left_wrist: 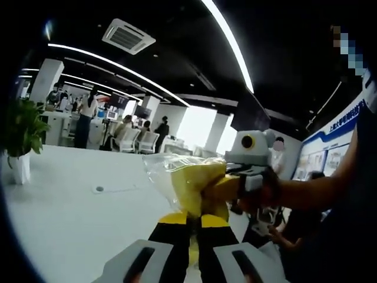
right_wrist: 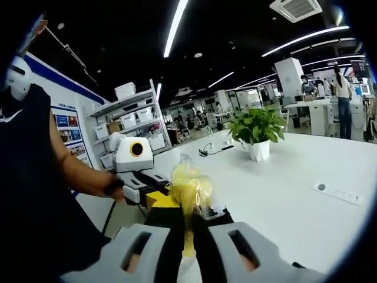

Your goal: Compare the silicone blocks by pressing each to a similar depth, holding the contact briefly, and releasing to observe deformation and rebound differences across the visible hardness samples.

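Observation:
A clear plastic bag [left_wrist: 177,177] with yellow contents hangs in the air above the white table [left_wrist: 65,200]. My left gripper [left_wrist: 193,219] rises from the bottom of the left gripper view, its black, yellow-tipped jaws shut on the bag's lower edge. My right gripper [left_wrist: 227,188] comes in from the right and pinches the same bag from the side. In the right gripper view, the right gripper [right_wrist: 188,215] is shut on the bag [right_wrist: 189,183], and the left gripper [right_wrist: 156,197] grips it from the left. What the yellow contents are cannot be made out through the crumpled plastic.
A potted plant [right_wrist: 255,127] in a white pot stands on the table [right_wrist: 283,188]; it also appears as the plant [left_wrist: 20,132] at the left. A small round socket [left_wrist: 99,189] lies on the tabletop. Shelves with boxes [right_wrist: 132,127], a poster wall [left_wrist: 330,153], and several people stand around.

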Tool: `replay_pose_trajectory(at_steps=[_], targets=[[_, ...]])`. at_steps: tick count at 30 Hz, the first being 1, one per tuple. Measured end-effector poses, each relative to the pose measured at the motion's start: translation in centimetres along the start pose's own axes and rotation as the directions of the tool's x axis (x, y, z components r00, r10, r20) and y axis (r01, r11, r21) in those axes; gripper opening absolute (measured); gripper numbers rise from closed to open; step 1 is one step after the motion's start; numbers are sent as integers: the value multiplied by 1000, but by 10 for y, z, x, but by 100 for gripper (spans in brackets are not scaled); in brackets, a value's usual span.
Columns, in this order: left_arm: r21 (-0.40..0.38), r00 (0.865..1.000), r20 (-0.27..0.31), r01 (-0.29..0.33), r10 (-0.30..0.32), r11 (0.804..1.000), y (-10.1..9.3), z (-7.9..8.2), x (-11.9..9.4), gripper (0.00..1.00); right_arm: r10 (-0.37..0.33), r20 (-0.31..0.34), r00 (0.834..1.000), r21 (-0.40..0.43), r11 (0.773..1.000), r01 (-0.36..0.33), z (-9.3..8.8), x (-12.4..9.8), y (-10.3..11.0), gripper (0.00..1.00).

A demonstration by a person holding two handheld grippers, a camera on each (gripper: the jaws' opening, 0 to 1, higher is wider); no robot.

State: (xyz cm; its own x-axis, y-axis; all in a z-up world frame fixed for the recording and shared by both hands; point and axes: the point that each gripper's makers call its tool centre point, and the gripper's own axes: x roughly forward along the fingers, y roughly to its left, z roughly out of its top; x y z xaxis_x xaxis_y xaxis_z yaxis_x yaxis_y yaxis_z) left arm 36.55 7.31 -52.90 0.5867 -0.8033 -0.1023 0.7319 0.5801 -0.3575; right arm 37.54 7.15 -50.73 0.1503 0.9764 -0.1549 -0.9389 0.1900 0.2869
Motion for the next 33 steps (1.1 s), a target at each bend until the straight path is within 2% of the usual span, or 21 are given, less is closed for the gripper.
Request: replay_pose_trajectory(at_steps=[7,19,23,24,25,28,29,30,31,32,33], targets=[[-28,1000,-10,10,-10,1000,-3,-1,-4,0,2,2,1000,15,1000,-2,-2,0,5,0],[5,1000,-1,-5,5,1000,-10,10,-7,0,44,6,999,-41,998,-44,11,-1,11,0],[-1,1000,7,-9,9,1000,-9,7,-3,0,35,1,999,-43,998,-35,8,-3,8,0],[-4,1000,12,-14,14,1000,-8,7,-2,0,30,8,1000,-42,999,-29,8,-4,7,0],[-14,999,24,-21,22,1000,-5,9,-2,0,27,41,999,-109,994,-22,11,-3,5,1],[-28,999,31,-16,17,999,-2,13,0,0,28,67,997,-101,995,-21,12,-5,4,6],[-30,999,33,-15,16,999,-2,15,1,0,10,90,996,-111,994,0,16,-6,0,12],[-38,999,39,-7,9,999,-3,18,1,0,-31,115,993,-116,992,45,22,-6,-7,31],[-50,999,42,-2,4,999,-3,20,2,0,-48,131,990,-94,994,61,25,-6,-8,49],[-45,999,42,-5,7,999,-3,23,2,0,-53,144,988,-86,994,65,28,-7,-9,62],[-46,999,32,-8,10,999,-1,24,2,0,-64,149,987,-100,992,79,30,-10,-12,70]])
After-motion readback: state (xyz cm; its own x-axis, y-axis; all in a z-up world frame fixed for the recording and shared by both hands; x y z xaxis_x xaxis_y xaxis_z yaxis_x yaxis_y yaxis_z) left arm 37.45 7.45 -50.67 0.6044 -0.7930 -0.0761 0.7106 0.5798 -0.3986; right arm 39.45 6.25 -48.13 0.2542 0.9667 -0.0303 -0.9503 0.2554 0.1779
